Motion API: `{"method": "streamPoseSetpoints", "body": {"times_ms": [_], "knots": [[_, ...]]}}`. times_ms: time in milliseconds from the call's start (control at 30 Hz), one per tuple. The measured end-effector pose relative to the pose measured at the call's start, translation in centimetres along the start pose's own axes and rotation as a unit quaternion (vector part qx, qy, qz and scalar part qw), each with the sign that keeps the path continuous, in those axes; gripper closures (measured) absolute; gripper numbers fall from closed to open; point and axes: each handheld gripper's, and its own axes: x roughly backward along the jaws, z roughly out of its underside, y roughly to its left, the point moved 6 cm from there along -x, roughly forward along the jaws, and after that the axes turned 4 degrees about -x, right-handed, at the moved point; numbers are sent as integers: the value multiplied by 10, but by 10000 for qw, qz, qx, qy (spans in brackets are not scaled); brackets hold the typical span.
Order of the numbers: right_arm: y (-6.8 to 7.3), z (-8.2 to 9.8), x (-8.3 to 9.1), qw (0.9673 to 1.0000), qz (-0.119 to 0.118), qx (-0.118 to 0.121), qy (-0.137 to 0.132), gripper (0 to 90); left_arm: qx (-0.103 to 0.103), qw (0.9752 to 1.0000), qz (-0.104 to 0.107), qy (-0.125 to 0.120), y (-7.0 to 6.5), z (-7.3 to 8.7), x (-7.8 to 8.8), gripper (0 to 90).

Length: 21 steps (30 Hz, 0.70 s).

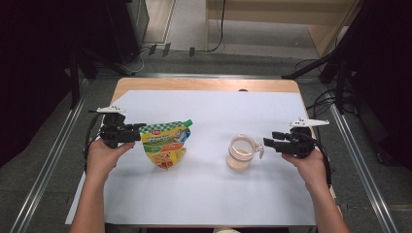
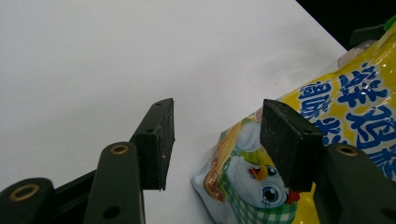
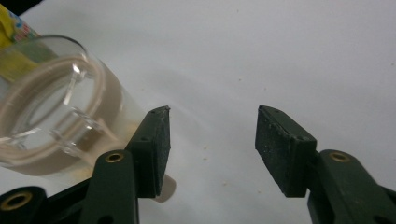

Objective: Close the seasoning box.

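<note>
Cup [image 1: 240, 152] sits just clear of my spread right claw [image 1: 266, 142], handle facing it for grabbing; left claw [image 1: 142, 132] gapes beside snack pouch [image 1: 166, 144].

Yellow-green snack pouch [image 1: 166, 143] lying flat on white table sheet, clear handled cup [image 1: 240, 152] of beige powder upright well right

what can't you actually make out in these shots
- Snack bag: in the high view its print is too small to read; in the left gripper view the right frame edge and a jaw cut it off.
- Clear cup: in the right gripper view the left frame edge crops it, and what the pale contents are cannot be told.
- Cup handle: too small in the high view to tell if the right gripper touches it.
</note>
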Motion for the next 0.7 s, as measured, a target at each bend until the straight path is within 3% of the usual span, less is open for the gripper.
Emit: {"method": "streamPoseSetpoints", "body": {"times_ms": [167, 400, 700], "knots": [[-7, 8, -7, 9997, 108, 28, 235, 466, 25, 10000, -11, 9, 1, 1, -1, 458], [-16, 15, -11, 9997, 161, 27, 207, 462, 73, 10000, -32, 55, 3, 3, -3, 452], [-30, 20, -9, 9991, 299, -188, 223, 457, 191, 9997, -162, 80, 6, 6, -7, 437]]}}
